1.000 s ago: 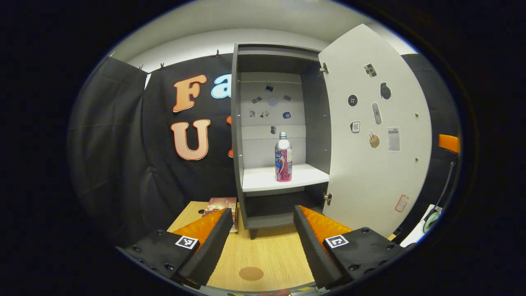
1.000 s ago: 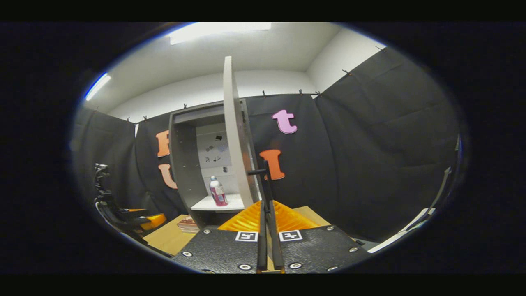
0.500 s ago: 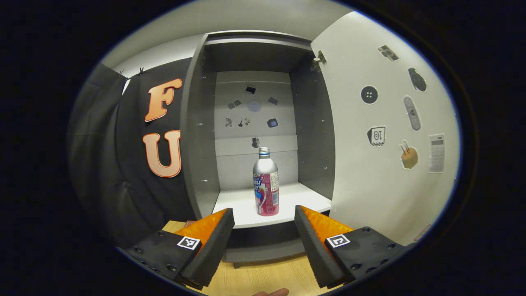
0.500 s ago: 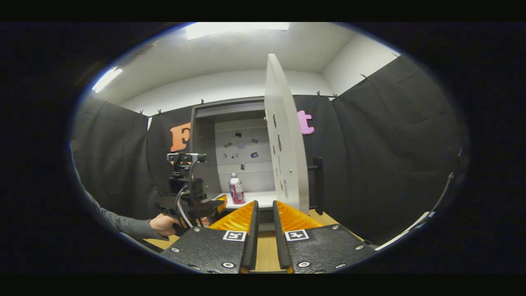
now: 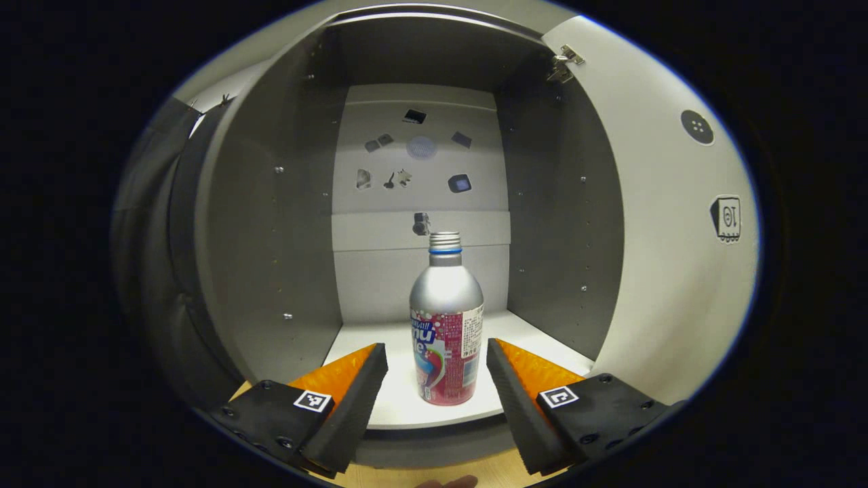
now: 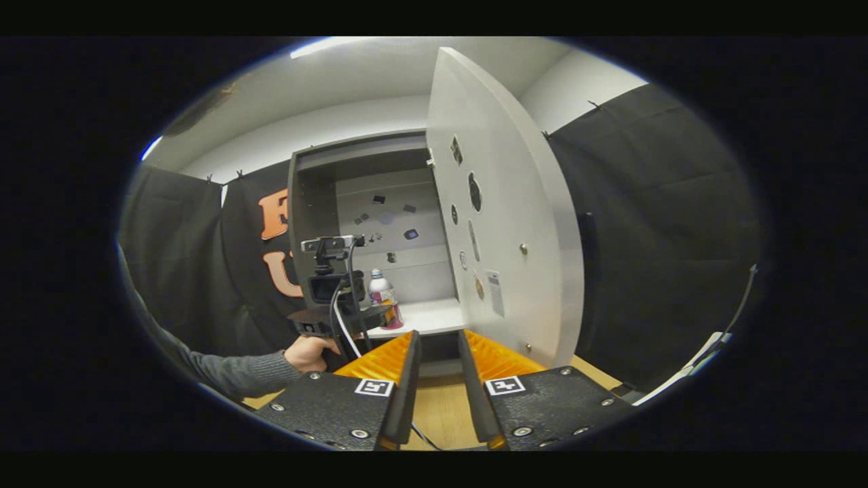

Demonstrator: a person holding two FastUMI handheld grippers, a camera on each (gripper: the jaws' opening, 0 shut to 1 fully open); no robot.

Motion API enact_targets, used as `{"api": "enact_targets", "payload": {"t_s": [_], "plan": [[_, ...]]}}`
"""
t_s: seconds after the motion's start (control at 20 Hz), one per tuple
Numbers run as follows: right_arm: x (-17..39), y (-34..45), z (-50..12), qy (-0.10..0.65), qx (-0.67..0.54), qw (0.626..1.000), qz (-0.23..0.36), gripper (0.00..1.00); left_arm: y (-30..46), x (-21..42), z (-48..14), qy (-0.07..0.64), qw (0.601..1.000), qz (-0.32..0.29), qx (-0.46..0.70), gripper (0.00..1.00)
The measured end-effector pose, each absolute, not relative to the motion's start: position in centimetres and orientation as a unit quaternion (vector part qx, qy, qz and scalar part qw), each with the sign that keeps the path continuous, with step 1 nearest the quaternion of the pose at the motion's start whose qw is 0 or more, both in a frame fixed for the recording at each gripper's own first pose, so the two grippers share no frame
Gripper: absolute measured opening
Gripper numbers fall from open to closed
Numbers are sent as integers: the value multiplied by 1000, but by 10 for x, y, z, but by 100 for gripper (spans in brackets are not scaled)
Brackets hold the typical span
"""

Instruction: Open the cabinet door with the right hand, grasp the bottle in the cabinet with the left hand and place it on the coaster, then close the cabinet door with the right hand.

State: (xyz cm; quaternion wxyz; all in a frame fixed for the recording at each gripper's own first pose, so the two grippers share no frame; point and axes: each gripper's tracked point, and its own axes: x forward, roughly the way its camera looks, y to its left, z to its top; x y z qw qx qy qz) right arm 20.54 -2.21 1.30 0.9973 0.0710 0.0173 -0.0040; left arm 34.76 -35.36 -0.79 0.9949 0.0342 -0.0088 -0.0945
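Observation:
A silver bottle (image 5: 446,325) with a pink label stands upright on the white shelf (image 5: 542,349) of the grey cabinet (image 5: 271,237). My left gripper (image 5: 435,351) is open, its two fingertips level with the bottle's lower half, one on each side, with a small gap on each side. The white cabinet door (image 6: 505,230) hangs wide open on the right. In the right gripper view, my right gripper (image 6: 439,336) is open a little with nothing between its fingers, in front of the cabinet. The left gripper (image 6: 336,298) and a hand (image 6: 308,352) partly cover the bottle (image 6: 382,291).
Small stickers dot the cabinet's back panel (image 5: 420,149) and the inside of the door (image 5: 678,203). The cabinet stands on a wooden table (image 6: 441,413). A grey sleeve (image 6: 224,369) reaches in from the left. Black cloth walls surround the booth.
My left gripper has moved forward into the cabinet until the bottle stands between its fingers. My right gripper has let go of the door handle, opened slightly and turned toward the cabinet's inside.

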Motion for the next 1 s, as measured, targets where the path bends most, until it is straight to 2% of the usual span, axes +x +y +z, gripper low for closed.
{"api": "enact_targets", "payload": {"t_s": [0.25,0.45,0.5,0.75,1.0], "plan": [[208,-27,8,30,69,997,-24,36,-367,388,-10,-11,994,-100,32,96],[205,-29,3,43,71,996,-40,36,-371,397,-10,-12,994,-100,41,95],[205,-29,2,45,74,995,-42,36,-373,394,-11,-9,994,-105,38,86],[198,-23,-5,60,83,994,-37,39,-362,347,1,-34,993,-109,36,85],[182,-18,-13,82,82,993,-25,39,-339,285,-12,-44,993,-101,53,84]]}}
